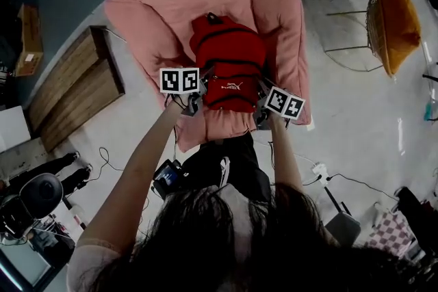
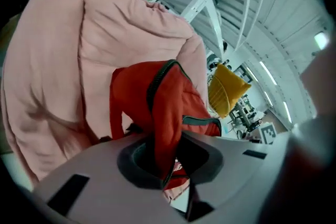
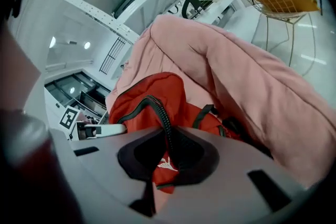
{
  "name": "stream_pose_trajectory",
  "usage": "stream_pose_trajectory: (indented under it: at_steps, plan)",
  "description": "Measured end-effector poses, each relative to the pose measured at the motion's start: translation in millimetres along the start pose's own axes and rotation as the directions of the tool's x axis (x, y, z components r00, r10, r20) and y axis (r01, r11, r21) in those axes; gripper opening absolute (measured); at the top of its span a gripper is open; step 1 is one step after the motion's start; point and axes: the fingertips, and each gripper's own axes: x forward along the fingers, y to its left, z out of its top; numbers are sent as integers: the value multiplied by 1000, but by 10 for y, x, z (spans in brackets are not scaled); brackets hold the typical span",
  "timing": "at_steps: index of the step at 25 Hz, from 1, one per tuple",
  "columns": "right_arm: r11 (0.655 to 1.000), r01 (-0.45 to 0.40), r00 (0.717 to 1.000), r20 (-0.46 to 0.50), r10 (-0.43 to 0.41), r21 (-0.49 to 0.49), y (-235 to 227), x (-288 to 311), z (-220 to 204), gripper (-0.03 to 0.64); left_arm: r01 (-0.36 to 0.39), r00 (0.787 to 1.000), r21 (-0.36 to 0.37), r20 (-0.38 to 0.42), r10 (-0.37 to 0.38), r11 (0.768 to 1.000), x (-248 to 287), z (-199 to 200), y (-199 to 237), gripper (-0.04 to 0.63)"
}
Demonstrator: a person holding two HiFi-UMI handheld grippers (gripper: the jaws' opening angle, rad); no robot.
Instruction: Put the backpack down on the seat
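Left hand-held gripper [image 1: 192, 104] and right hand-held gripper [image 1: 262, 117] each pinch the soft red backpack [image 1: 229, 58] over a puffy pink seat [image 1: 154, 17].

Cool, even light from ceiling lamps [image 3: 52, 42] up-left of the right gripper [image 3: 167, 162] glares off the pale floor [image 3: 310, 60] to its right, while the head view is dim and black-cornered behind the left gripper [image 1: 194, 102], and both gripper views bow at their rims, blurring nearest each lens.
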Motion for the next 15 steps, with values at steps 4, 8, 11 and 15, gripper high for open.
stream_pose_trajectory:
  at_steps: [4,8,11,15]
  plan:
    - [997,70,995,-71,-71,-9,-206,263,-123,44,-99,995,-73,-31,97,992,165,-111,299,57]
    - [989,138,987,-80,-142,-58,-252,278,-150,46,-93,995,-42,-40,91,995,186,-141,307,63]
    - [977,176,980,-74,-186,-119,-246,207,-151,119,-28,999,19,-16,29,999,129,-110,222,294]
    - [970,195,979,-32,-201,-146,-177,24,-76,245,-18,1000,69,12,17,997,-82,-114,224,304]
